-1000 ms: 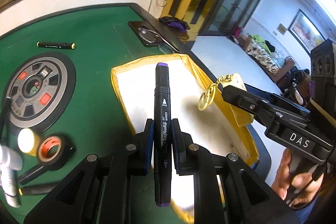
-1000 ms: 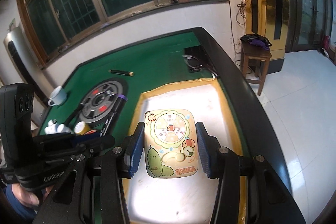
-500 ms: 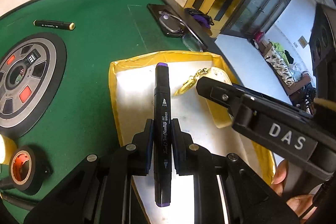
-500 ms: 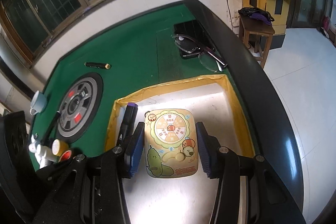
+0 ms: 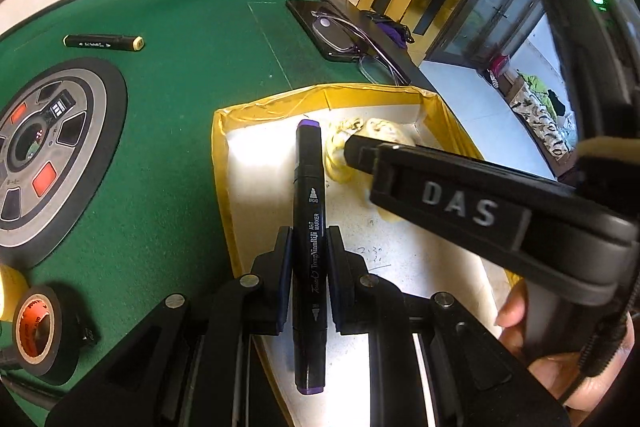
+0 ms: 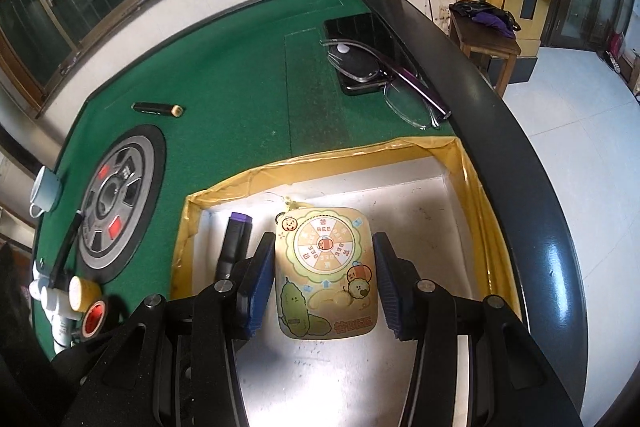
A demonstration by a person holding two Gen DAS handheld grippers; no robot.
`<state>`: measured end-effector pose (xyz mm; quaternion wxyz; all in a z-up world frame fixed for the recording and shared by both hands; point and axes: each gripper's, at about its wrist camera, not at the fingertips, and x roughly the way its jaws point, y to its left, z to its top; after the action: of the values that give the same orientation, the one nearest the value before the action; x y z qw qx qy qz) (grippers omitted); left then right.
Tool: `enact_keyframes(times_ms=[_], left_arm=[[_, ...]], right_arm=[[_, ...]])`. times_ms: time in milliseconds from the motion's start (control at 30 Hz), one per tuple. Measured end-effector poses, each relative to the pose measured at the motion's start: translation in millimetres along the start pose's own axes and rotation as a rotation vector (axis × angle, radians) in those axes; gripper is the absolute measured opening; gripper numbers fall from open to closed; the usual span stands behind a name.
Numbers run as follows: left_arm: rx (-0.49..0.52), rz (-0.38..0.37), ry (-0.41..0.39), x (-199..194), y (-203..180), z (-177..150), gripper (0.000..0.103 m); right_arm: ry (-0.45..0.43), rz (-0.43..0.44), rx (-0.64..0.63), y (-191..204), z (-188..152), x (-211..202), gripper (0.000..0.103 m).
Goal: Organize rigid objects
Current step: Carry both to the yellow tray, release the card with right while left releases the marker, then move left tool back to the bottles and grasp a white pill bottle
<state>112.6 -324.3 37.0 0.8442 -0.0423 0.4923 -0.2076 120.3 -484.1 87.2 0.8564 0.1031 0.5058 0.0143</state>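
My left gripper (image 5: 309, 245) is shut on a black art marker with purple caps (image 5: 307, 187), held low over the white floor of the yellow-rimmed tray (image 5: 219, 155). The marker also shows in the right wrist view (image 6: 234, 239). My right gripper (image 6: 322, 267) is shut on a flat yellow cartoon toy with a BEE wheel (image 6: 326, 275), low inside the same tray (image 6: 188, 227), just right of the marker. In the left wrist view the right gripper (image 5: 352, 155) hides most of the toy (image 5: 380, 131).
On the green felt lie another black marker (image 5: 102, 41), a round grey wheel-like panel (image 5: 44, 155), a black tape roll (image 5: 38, 331), glasses on a dark phone (image 6: 376, 67), a cup (image 6: 44, 193) and white tubes (image 6: 56, 307). The table's black edge (image 6: 520, 147) runs right of the tray.
Both grippers have moved forward and down into the tray with their loads. The right gripper with the toy now sits close beside the marker.
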Motion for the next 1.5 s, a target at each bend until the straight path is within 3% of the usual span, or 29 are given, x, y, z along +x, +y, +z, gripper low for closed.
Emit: enact_keyframes(times_ms=[300, 533, 800, 967, 1067, 1200, 1233, 1367, 1500], left_arm=[[0.036, 0.016, -0.030, 4, -6, 6, 0.015], [0.019, -0.038, -0.012, -6, 3, 5, 0.016], [0.123, -0.047, -0.186, -88, 12, -26, 0.016], [0.203, 0.007, -0.331, -148, 38, -63, 0.017], [0.279, 0.065, -0.390, -180, 67, -92, 0.018], [0.244, 0.172, -0.484, -200, 123, -125, 0.051], [0.198, 0.194, -0.520, -205, 144, -133, 0.053], [0.073, 0.263, -0.534, -206, 202, -145, 0.053], [0.002, 0.236, -0.521, -205, 228, -143, 0.053]], right_arm=[[0.017, 0.005, 0.034, -11, -2, 5, 0.043], [-0.053, 0.027, 0.068, -11, -6, -19, 0.049], [-0.246, 0.115, 0.093, 15, -48, -88, 0.049], [-0.348, 0.218, 0.057, 47, -90, -119, 0.059], [-0.327, 0.297, -0.012, 77, -108, -115, 0.059], [-0.211, 0.402, -0.199, 132, -122, -90, 0.059], [-0.187, 0.415, -0.257, 150, -124, -81, 0.059], [-0.088, 0.431, -0.379, 193, -125, -42, 0.059], [-0.041, 0.397, -0.488, 222, -125, -14, 0.058]])
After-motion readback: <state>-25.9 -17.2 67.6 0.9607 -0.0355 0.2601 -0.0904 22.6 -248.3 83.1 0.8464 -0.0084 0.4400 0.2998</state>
